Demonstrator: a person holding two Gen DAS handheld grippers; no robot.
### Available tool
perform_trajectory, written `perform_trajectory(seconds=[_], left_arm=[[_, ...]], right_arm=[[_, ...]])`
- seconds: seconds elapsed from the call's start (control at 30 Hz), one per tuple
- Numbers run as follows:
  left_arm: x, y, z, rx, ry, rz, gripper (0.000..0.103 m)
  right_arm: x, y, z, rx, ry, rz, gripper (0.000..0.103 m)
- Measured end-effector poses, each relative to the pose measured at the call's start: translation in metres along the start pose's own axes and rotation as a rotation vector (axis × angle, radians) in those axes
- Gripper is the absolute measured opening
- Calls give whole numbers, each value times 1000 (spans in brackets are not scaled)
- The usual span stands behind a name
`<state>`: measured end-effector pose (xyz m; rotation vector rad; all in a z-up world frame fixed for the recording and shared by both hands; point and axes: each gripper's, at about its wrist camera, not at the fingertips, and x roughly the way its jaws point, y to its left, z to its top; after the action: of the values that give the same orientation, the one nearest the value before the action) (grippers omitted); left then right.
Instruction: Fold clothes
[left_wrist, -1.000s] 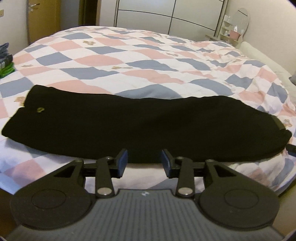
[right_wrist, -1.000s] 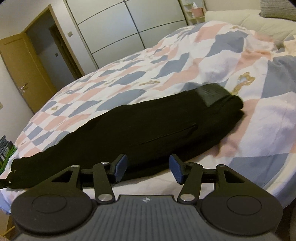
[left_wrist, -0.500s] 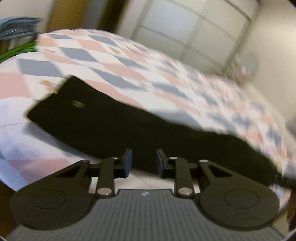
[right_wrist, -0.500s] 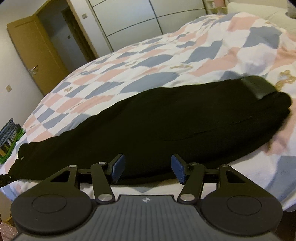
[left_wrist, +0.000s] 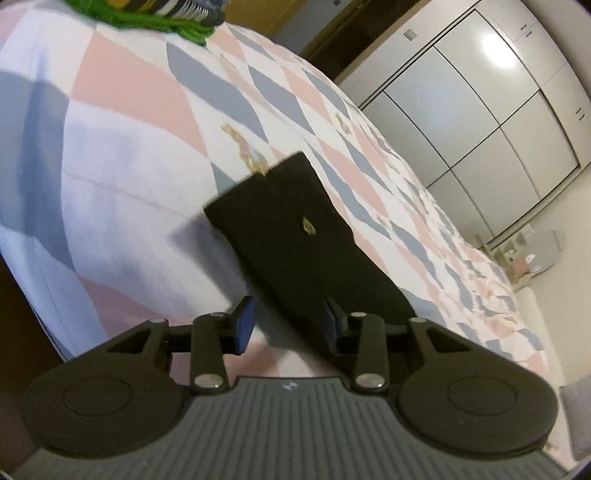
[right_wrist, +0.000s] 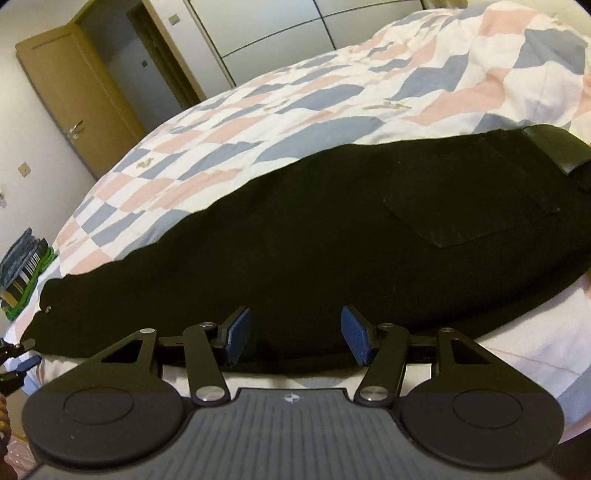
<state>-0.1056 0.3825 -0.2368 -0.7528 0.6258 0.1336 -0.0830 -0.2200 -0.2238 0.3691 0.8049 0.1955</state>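
Note:
Black trousers (right_wrist: 332, 229) lie folded lengthwise across the bed, waistband (right_wrist: 557, 147) to the right and leg hems to the left. My right gripper (right_wrist: 295, 332) hovers open over their near edge below the back pocket (right_wrist: 472, 206), with nothing pinched. In the left wrist view the hem end of the trousers (left_wrist: 295, 229) runs away from me. My left gripper (left_wrist: 288, 319) is tilted over that end and its jaws are opening. The cloth's near edge shows in the gap, and the pads (left_wrist: 245, 325) do not press it. The left gripper (right_wrist: 22, 360) also shows small at the right view's left edge.
A checked pink, blue and white quilt (left_wrist: 129, 110) covers the bed (right_wrist: 295, 92). A stack of folded clothes (right_wrist: 22, 266) sits at the bed's left corner, also seen as the stack (left_wrist: 159, 14) at top. A wooden door (right_wrist: 74, 92) and white wardrobe (left_wrist: 480, 110) stand behind.
My left gripper swung left to the hem end and rolled, so the trousers now run away from it; its jaws narrowed, then widened. My right gripper moved closer over the trousers.

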Motion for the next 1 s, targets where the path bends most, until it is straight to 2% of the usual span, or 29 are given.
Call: perform_trajectory(seconds=[0.1, 0.13, 0.17, 0.2, 0.23, 0.27, 0.4, 0.47, 0.57, 0.63, 0.73, 0.8, 0.87, 0.9, 0.93, 0.97, 1.0], left_arm=[[-1, -1, 9, 47, -12, 49, 38], [1, 2, 13, 38, -9, 52, 45], [4, 5, 16, 23, -10, 53, 45], [6, 6, 21, 13, -14, 53, 42], [6, 6, 26, 26, -20, 56, 24], [6, 5, 30, 39, -26, 58, 1], [5, -9, 43, 101, -33, 26, 1], [10, -10, 44, 110, -23, 24, 3], [16, -9, 46, 103, -9, 35, 9], [17, -8, 47, 94, -10, 26, 8], [16, -9, 52, 89, -15, 5, 7], [16, -13, 55, 109, -17, -4, 6], [17, -18, 57, 131, -17, -10, 4], [18, -20, 58, 137, -17, -13, 4], [19, -21, 59, 137, -16, -18, 4], [19, -21, 60, 137, -16, -22, 3], [20, -22, 61, 137, -17, -29, 3]], right_arm=[[0, 3, 4, -9, -1, 4, 58], [1, 4, 5, -11, 0, 8, 58], [2, 5, 5, -10, 6, 19, 58], [3, 7, 5, -9, 14, 33, 58], [4, 8, 5, -11, 19, 42, 58], [4, 10, 4, -19, 22, 48, 58], [-3, 28, 1, -120, 15, 86, 62], [-4, 48, -3, -237, 19, 113, 62], [6, 91, -16, -477, 58, 154, 62], [15, 118, -30, -657, 66, 131, 58], [28, 148, -53, -910, 71, 75, 57], [30, 158, -63, -1001, 80, 82, 57], [29, 162, -71, -1057, 60, 92, 53], [31, 164, -73, -1074, 53, 74, 47], [34, 164, -71, -1071, 56, 67, 31], [36, 163, -67, -1060, 61, 67, 22], [39, 162, -64, -1048, 66, 67, 19]])
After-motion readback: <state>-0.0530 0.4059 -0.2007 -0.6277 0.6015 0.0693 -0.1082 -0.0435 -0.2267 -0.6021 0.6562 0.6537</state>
